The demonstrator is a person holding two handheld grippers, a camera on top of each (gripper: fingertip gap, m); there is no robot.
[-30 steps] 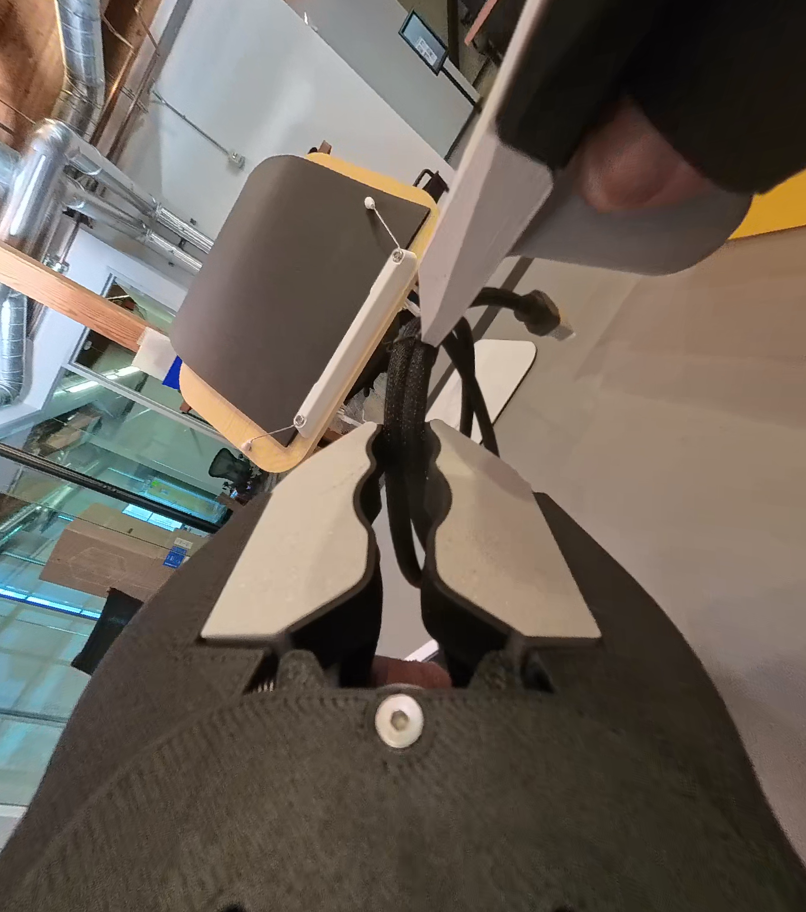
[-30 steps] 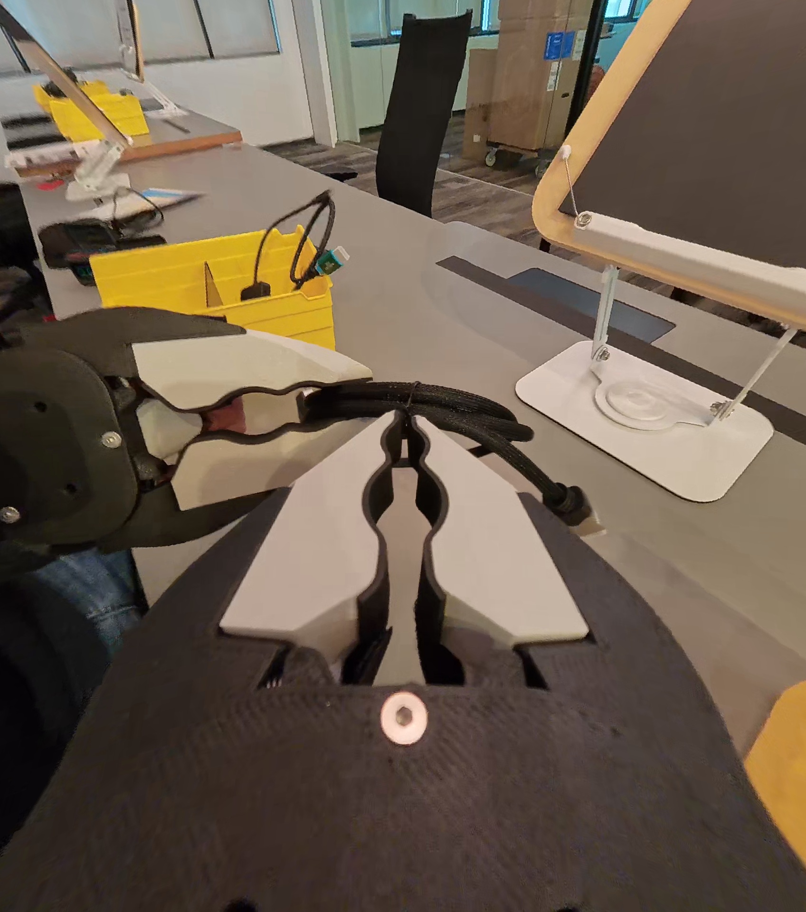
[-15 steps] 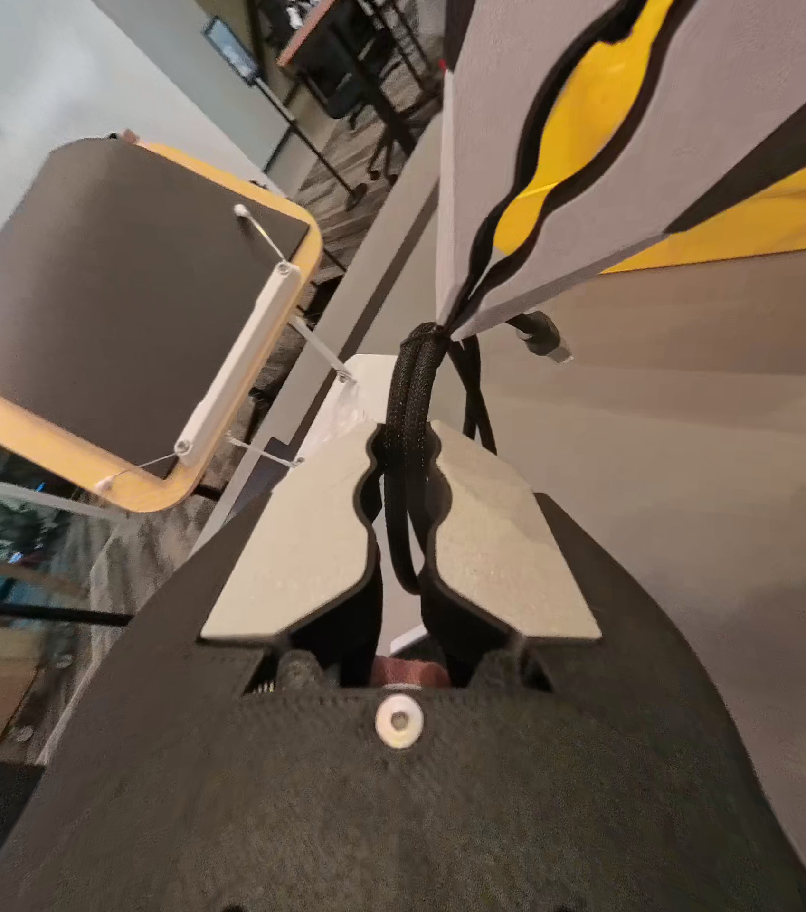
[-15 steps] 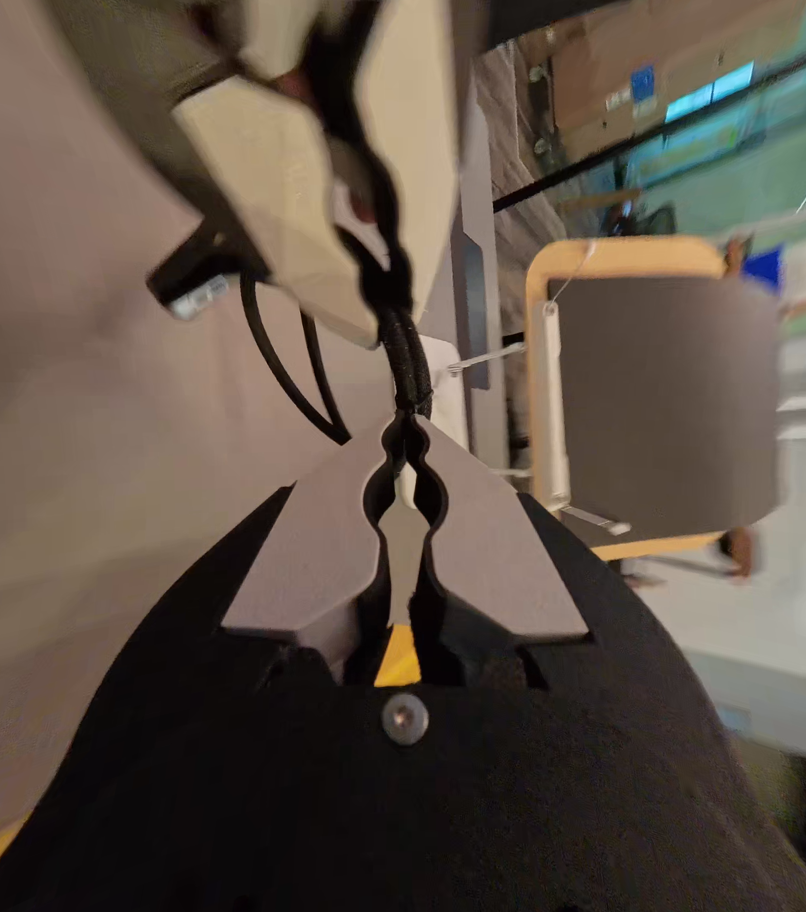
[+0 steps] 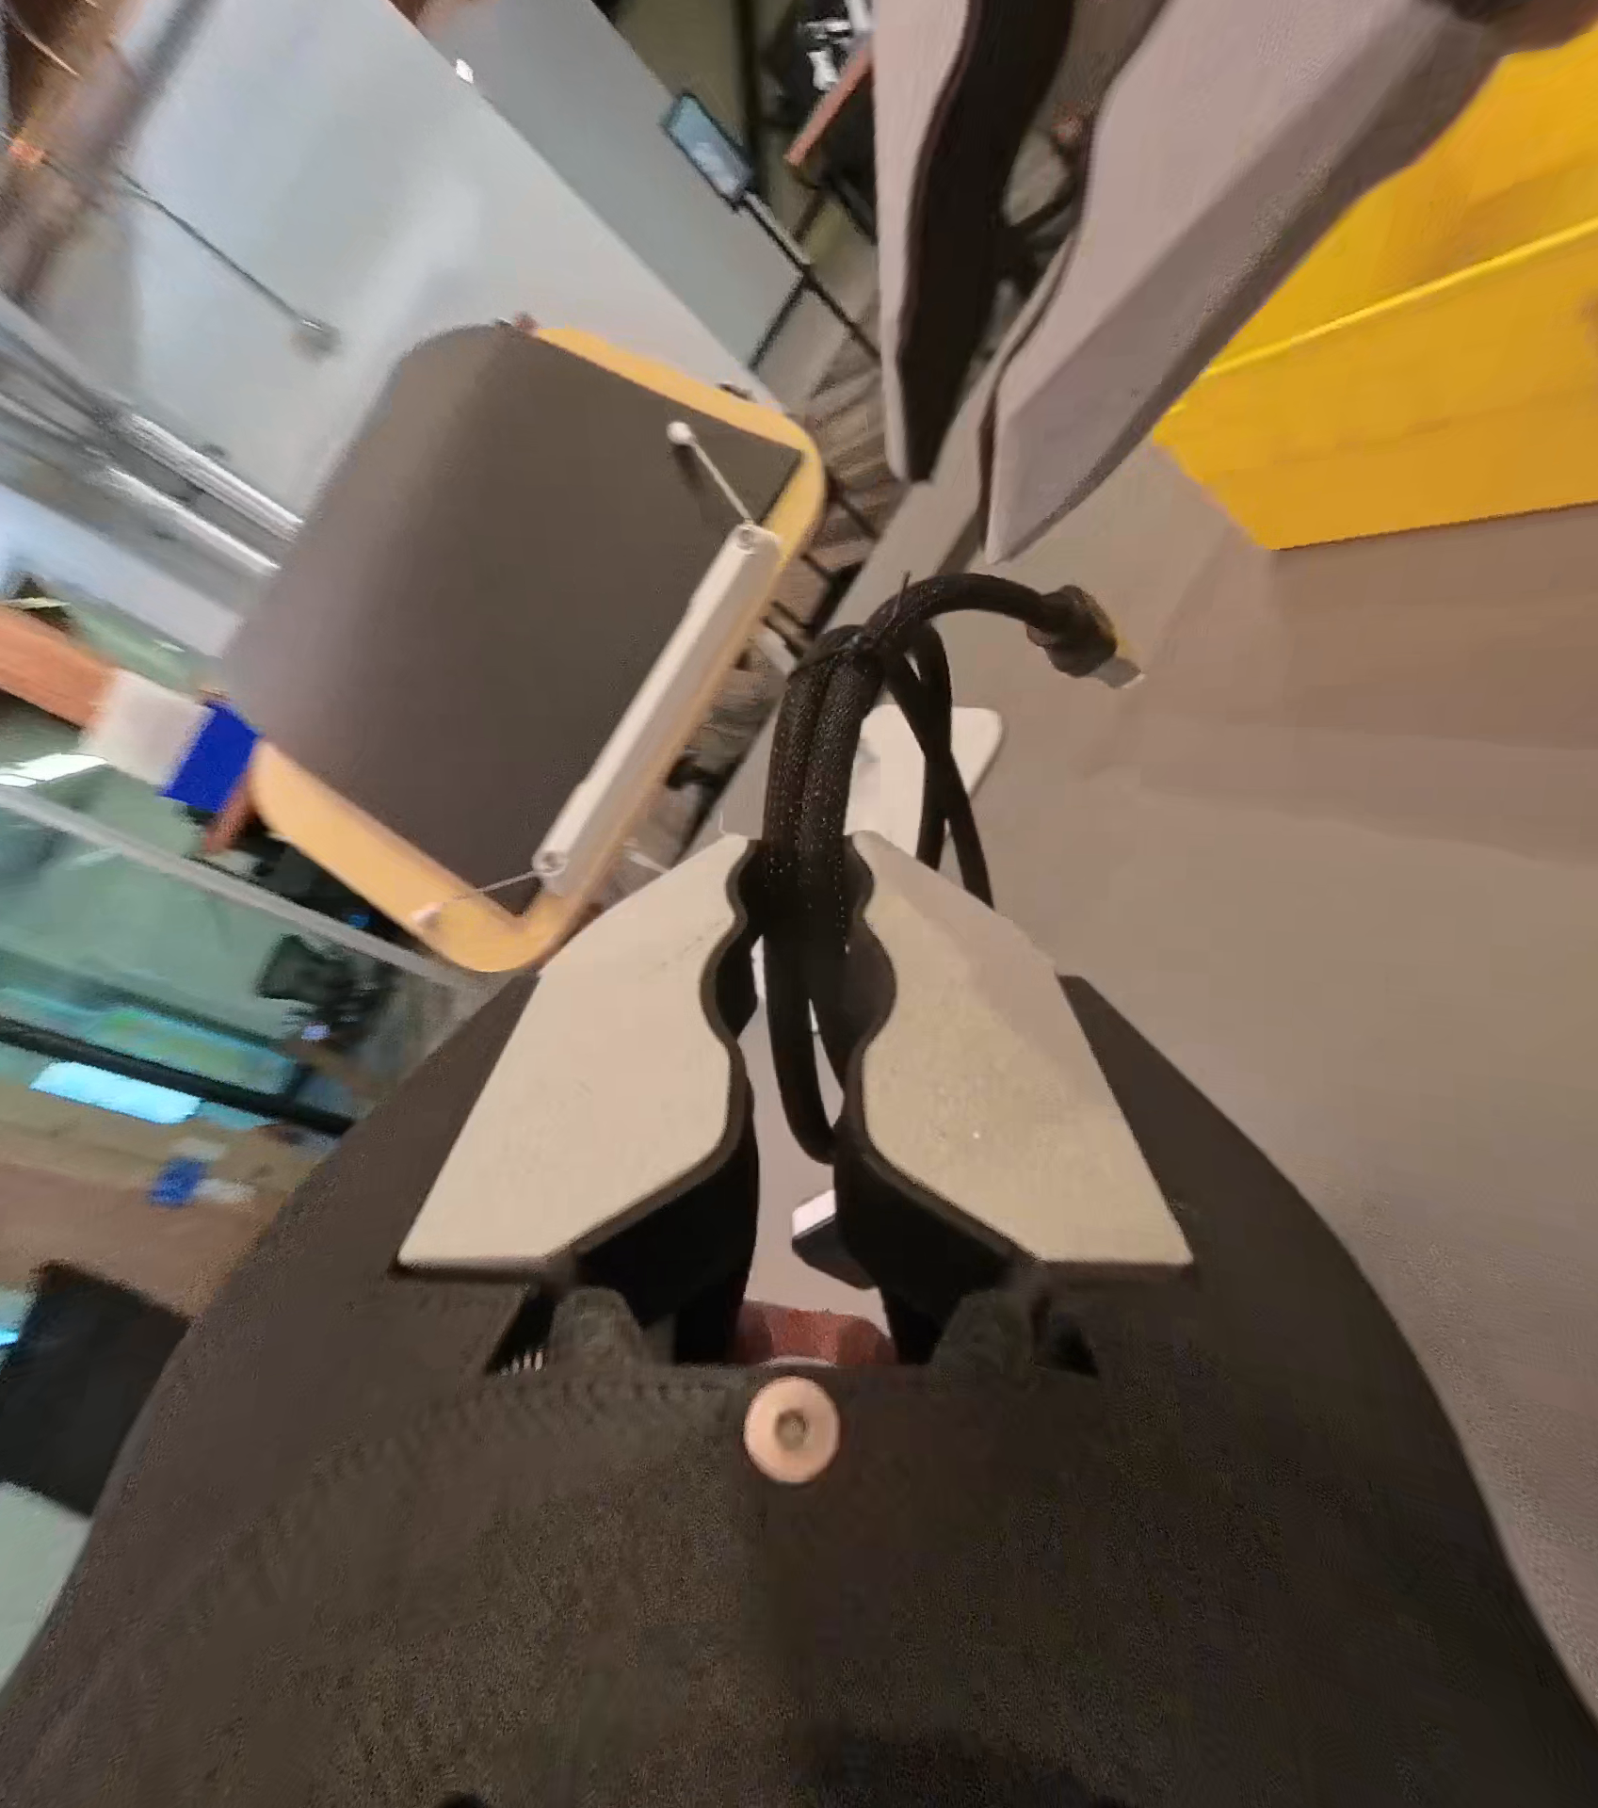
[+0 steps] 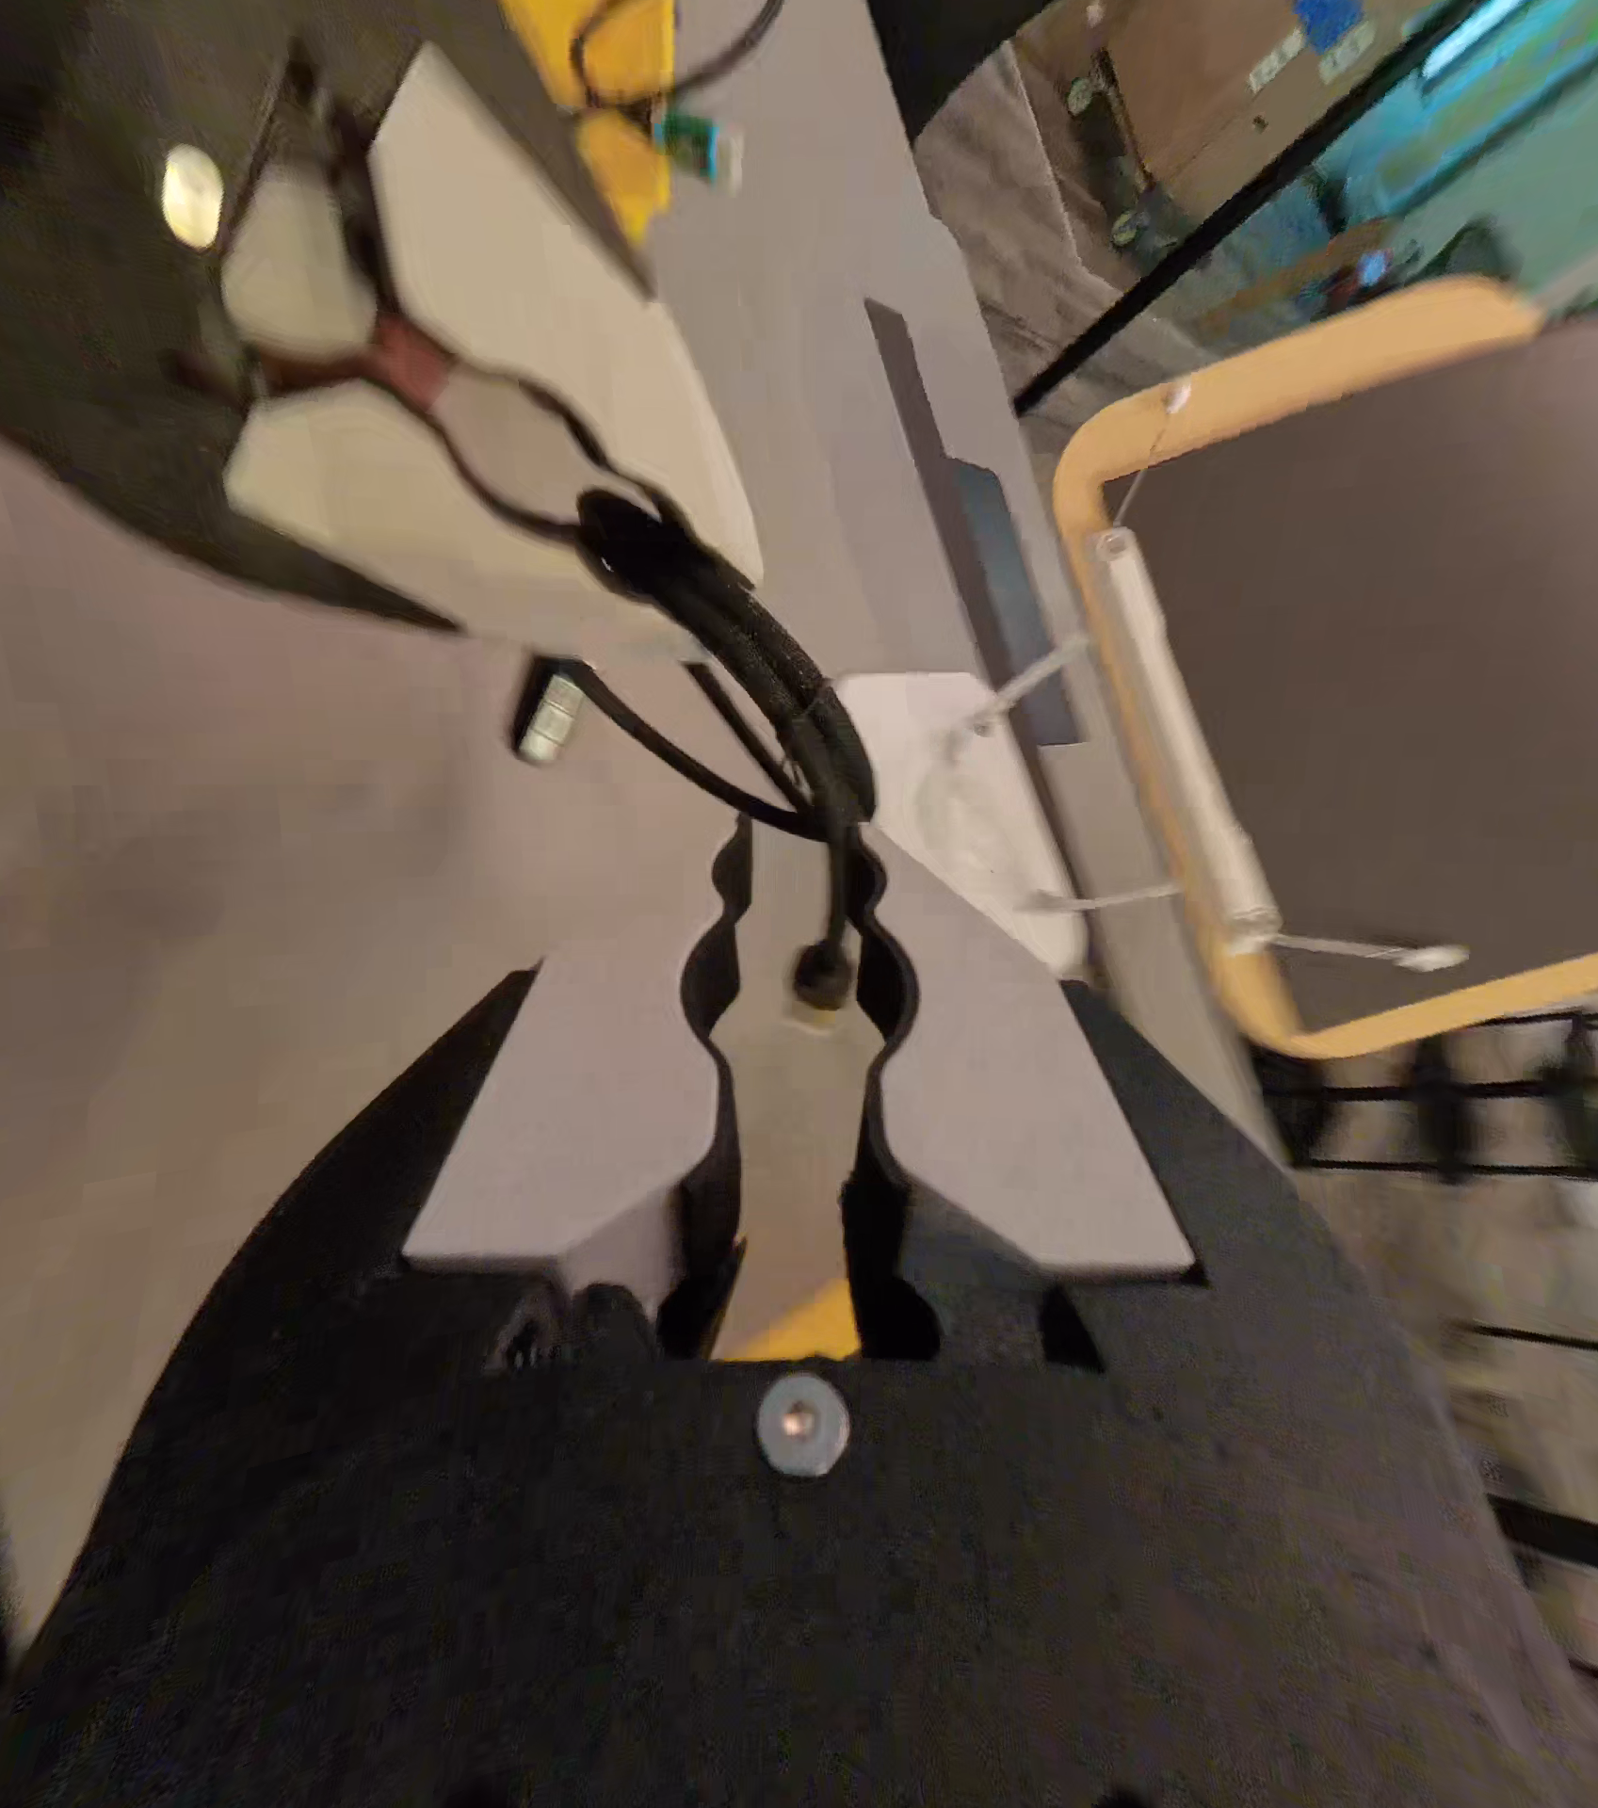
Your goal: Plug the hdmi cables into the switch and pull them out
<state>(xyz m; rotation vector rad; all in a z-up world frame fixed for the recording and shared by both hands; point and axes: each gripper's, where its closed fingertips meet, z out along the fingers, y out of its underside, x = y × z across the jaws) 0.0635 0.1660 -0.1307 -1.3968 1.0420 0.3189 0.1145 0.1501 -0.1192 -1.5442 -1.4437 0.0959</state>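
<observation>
Left gripper (image 5: 799, 861): I see it clamped on the bundled hdmi cables (image 5: 809, 783), held above the grey table (image 5: 1362, 978).
Right gripper (image 6: 799, 861): fingers apart, nothing gripped; a loose plug (image 6: 819, 978) hangs between them.
Cable axis: bundle runs forward out of the left jaws, then arcs right toward a free connector (image 5: 1083, 641).
Switch: not in view, cannot tell where.
Nearer hand: I judge the right, already around a plug.

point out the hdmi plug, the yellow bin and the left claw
hdmi plug (image 5: 1083, 636), left wrist view, on the black connector body
yellow bin (image 5: 1460, 372), left wrist view, on its side wall
left claw (image 5: 799, 856), left wrist view, between its fingertips
</observation>
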